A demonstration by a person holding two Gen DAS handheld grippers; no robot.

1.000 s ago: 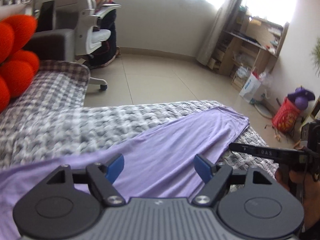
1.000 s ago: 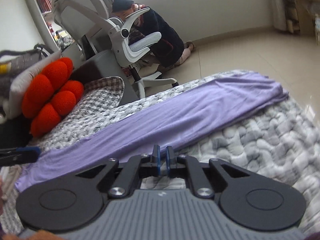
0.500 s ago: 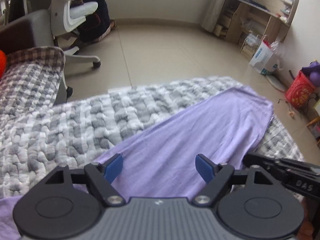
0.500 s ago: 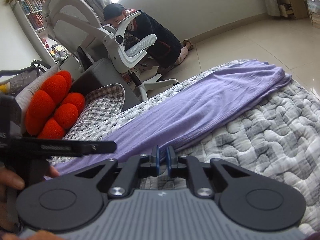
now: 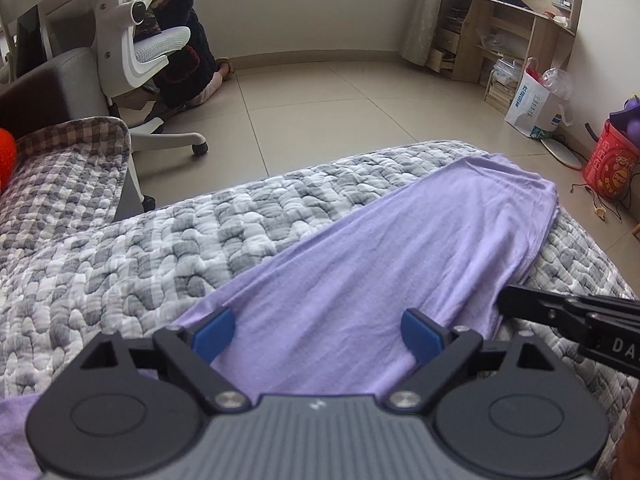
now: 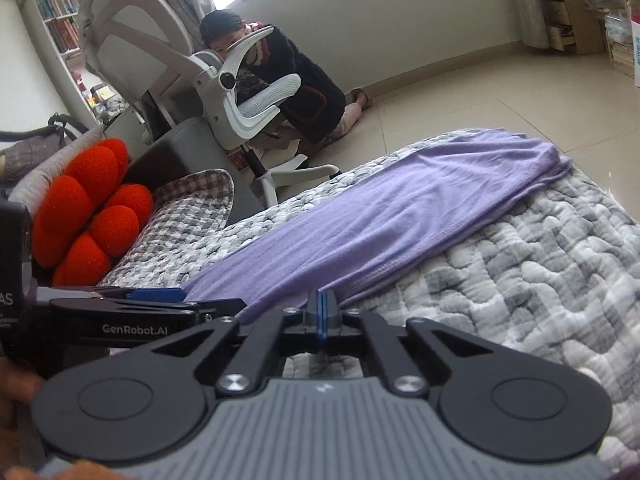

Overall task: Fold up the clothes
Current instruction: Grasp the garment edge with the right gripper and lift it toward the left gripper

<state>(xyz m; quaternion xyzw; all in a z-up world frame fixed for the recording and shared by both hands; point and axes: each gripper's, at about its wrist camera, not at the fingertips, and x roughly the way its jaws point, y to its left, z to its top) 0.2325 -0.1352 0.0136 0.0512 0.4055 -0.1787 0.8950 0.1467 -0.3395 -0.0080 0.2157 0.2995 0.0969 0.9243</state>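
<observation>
Where the grey quilt (image 5: 120,264) covers the bed, a purple garment (image 5: 400,272) lies flat in a long strip, its far end near the bed's corner. The left gripper (image 5: 318,330) hangs low over the garment's near part with its blue pads (image 5: 214,332) spread wide apart, nothing between them. The right gripper (image 6: 322,312) sits at the garment's near hemmed edge, its jaws pressed together (whether any cloth is pinched between them I cannot tell). In the right view the left gripper (image 6: 160,294) shows side-on just beside it. A red cushion (image 6: 84,216) rests on a checked seat (image 6: 188,208) to the left, and a white chair (image 6: 168,64) stands on the tiled floor (image 5: 340,108) beyond, with a person crouched behind it.
</observation>
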